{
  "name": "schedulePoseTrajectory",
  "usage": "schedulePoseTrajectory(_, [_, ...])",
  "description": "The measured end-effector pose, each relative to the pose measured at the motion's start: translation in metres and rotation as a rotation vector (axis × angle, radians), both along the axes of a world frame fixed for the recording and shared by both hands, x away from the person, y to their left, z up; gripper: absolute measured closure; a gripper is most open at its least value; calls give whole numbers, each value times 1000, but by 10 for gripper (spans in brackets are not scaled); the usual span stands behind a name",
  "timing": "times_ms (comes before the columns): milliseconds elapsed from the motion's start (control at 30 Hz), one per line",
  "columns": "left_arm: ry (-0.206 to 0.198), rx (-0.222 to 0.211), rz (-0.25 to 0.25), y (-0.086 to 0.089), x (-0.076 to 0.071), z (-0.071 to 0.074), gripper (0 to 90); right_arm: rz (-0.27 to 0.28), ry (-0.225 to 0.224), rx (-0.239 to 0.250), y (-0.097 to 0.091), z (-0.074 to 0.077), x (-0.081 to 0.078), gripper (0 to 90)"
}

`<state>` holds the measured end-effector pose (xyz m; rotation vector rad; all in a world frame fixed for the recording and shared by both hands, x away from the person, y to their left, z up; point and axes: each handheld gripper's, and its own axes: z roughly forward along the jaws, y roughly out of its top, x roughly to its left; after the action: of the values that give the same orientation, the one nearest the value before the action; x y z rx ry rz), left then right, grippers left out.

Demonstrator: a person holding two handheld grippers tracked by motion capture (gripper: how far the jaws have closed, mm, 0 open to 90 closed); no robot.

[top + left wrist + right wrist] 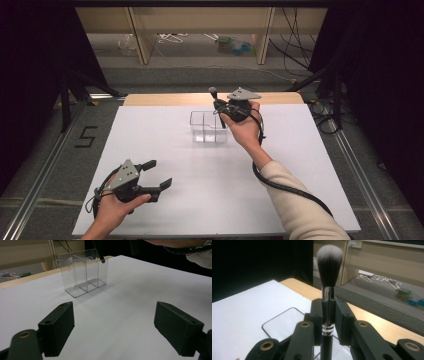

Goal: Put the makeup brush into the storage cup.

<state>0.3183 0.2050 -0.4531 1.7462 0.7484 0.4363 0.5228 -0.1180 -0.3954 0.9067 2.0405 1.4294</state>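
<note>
While the left gripper is idling open, the right gripper is clamping a black, white-tipped makeup brush upright, handle-down over the clear plastic divided organizer beneath it, likely for insertion.

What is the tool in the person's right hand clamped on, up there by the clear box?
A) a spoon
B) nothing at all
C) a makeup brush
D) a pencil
C: in the right gripper view the right tool is shut on the black handle of a makeup brush, whose soft bristle head points upward, above the clear box.
</note>
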Motion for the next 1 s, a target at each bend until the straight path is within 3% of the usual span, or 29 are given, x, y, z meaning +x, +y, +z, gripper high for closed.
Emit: schedulePoseTrajectory(1000, [-6, 5, 3, 0, 0, 0, 163, 0, 20, -18, 1, -7, 1, 784])
